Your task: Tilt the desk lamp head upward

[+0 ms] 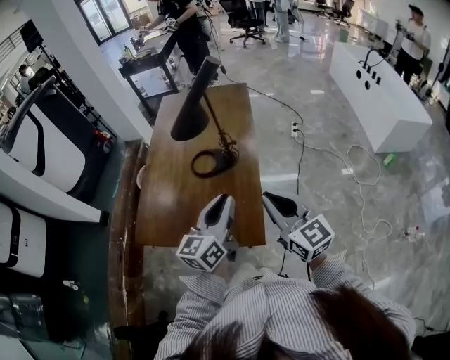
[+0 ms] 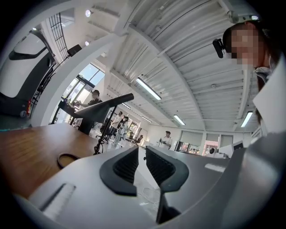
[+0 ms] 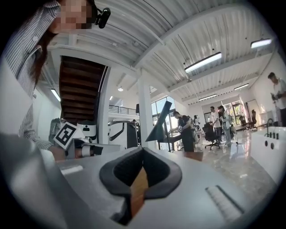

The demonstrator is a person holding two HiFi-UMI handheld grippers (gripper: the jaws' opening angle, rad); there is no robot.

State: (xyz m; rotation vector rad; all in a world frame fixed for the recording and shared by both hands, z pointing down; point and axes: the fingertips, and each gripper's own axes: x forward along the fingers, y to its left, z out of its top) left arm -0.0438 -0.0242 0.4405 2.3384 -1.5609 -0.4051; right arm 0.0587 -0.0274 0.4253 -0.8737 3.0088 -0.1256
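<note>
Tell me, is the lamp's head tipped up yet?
Nothing looks done yet: the lamp head slopes down toward the wooden table. In hand: both claws hang by the table's near edge, apart from the lamp head. The left claw has a small gap and holds nothing; the right claw is shut and empty. Left to do: reach the lamp head, grip it and tip it up.

Wooden table on glossy floor.
White counter far right, office chair far, black cart far left, loose cables right.
</note>
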